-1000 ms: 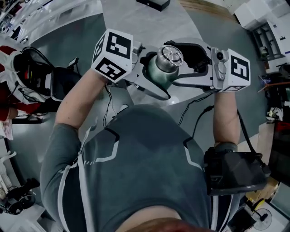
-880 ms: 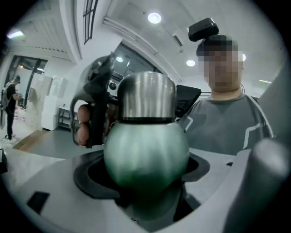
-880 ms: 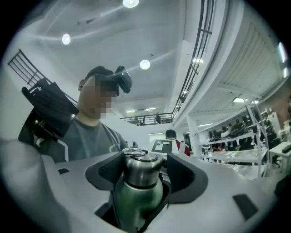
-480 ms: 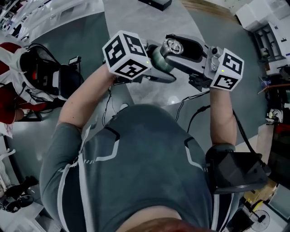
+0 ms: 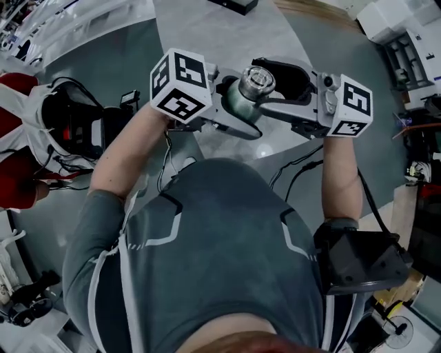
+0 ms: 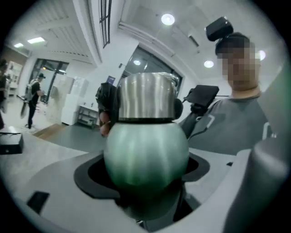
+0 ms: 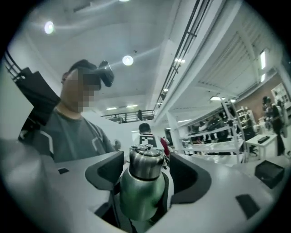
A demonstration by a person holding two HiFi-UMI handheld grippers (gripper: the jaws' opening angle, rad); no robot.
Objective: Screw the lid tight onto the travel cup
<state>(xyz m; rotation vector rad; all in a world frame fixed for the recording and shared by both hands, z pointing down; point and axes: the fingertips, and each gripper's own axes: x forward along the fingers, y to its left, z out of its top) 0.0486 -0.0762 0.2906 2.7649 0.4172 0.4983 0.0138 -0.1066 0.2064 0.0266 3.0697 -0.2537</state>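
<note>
In the left gripper (image 6: 144, 175), the cup (image 6: 145, 152), clamped by its rounded, satin green body between dark scooped pads (image 6: 89, 175) set in smooth grey plastic jaws. On top of the body, the lid (image 6: 146, 98): a brushed steel cylinder, seated above a thin dark seam. From the right, level with it, the right gripper (image 7: 146, 169), jaws wide apart and just now opening further, with the lid between them and, as far as visible, clear of both matte black pads (image 7: 105, 172). On the lid's crown, a small raised fitting, detail too small to tell. Behind each pair of jaws, a white cube (image 5: 178, 86) with black square markers. Cup upright between the two grippers, in front of a grey-shirted chest (image 5: 220, 241), above the near edge of a pale, glossy table (image 5: 207, 31). At the table's far end, a flat black box (image 5: 234, 5). By the right elbow, a black boxy pack (image 5: 358, 262)
</note>
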